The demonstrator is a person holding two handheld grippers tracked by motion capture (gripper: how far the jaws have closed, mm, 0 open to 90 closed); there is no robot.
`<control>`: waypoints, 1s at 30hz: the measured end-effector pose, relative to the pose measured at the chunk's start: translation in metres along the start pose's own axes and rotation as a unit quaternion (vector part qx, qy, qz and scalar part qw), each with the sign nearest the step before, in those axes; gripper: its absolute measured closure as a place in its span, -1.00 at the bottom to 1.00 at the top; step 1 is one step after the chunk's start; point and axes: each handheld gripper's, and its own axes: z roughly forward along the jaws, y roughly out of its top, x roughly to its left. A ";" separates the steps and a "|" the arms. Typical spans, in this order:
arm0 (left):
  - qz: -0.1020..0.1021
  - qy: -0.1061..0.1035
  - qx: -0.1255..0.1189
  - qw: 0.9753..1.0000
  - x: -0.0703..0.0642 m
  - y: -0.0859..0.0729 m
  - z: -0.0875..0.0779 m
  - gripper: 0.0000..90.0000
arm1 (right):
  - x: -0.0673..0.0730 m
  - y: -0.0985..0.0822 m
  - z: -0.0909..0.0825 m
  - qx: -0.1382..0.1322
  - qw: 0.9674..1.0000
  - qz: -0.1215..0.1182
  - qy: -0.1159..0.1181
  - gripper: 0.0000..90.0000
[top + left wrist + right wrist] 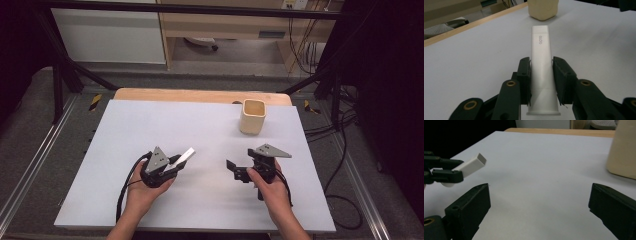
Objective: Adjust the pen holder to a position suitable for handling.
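Gripping: left gripper (pixel 172 165) jaws clamp the white rectangular plastic tube (pixel 541 65)
Right gripper (pixel 239 170): jaws wide open
Beige square cup (pixel 252 116): far right on the surface

- A cream cup (pixel 252 116) stands upright on the far right part of the table. It is open at the top.
- The table (pixel 150 135) has a white top.
- A wooden edge (pixel 200 95) runs along the far side of the table.
- Grey floor (pixel 45 120) lies around the table.
- Black cables (pixel 345 150) lie on the floor at the right.
- A black frame bar (pixel 200 9) runs across the top, with a wooden desk (pixel 225 25) behind it.
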 end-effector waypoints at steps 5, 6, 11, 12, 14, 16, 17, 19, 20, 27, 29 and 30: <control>-0.003 0.005 -0.014 1.000 -0.004 0.001 0.000 0.53 | 0.011 0.010 0.018 -0.010 1.000 0.007 0.026 -0.91; -0.003 0.006 -0.018 1.000 -0.005 0.002 0.000 0.53 | 0.013 0.010 0.020 -0.013 0.999 0.010 0.030 -0.91; -0.010 0.001 -0.031 0.999 -0.011 0.003 0.000 0.53 | 0.020 0.003 0.021 -0.030 0.999 0.017 0.042 -0.92; -0.010 0.002 -0.032 0.999 -0.012 0.003 0.000 0.53 | 0.021 0.002 0.021 -0.035 0.998 0.019 0.040 -0.92; -0.010 0.001 -0.034 0.999 -0.014 0.003 0.000 0.53 | 0.023 -0.001 0.019 -0.040 0.998 0.019 0.040 -0.92; -0.006 -0.003 -0.032 0.999 -0.016 0.003 0.001 0.53 | 0.025 -0.002 0.019 -0.043 0.998 0.019 0.041 -0.92; -0.003 -0.002 -0.031 1.000 -0.016 0.002 0.001 0.53 | 0.025 -0.002 0.018 -0.045 0.998 0.021 0.042 -0.92; -0.008 -0.003 -0.034 0.999 -0.017 0.002 0.001 0.53 | 0.027 -0.003 0.018 -0.047 0.998 0.022 0.048 -0.92; -0.008 -0.002 -0.035 0.999 -0.017 0.002 0.001 0.53 | 0.027 -0.003 0.018 -0.047 0.997 0.022 0.051 -0.92; -0.002 -0.003 -0.044 0.999 -0.023 0.004 0.000 0.53 | 0.030 0.000 0.014 -0.054 0.995 0.038 0.074 -0.91; -0.001 -0.006 -0.047 0.999 -0.026 0.005 0.001 0.53 | 0.031 0.001 0.013 -0.057 0.994 0.049 0.083 -0.91; -0.001 -0.007 -0.048 0.999 -0.028 0.005 0.002 0.53 | 0.031 0.001 0.013 -0.058 0.993 0.052 0.085 -0.90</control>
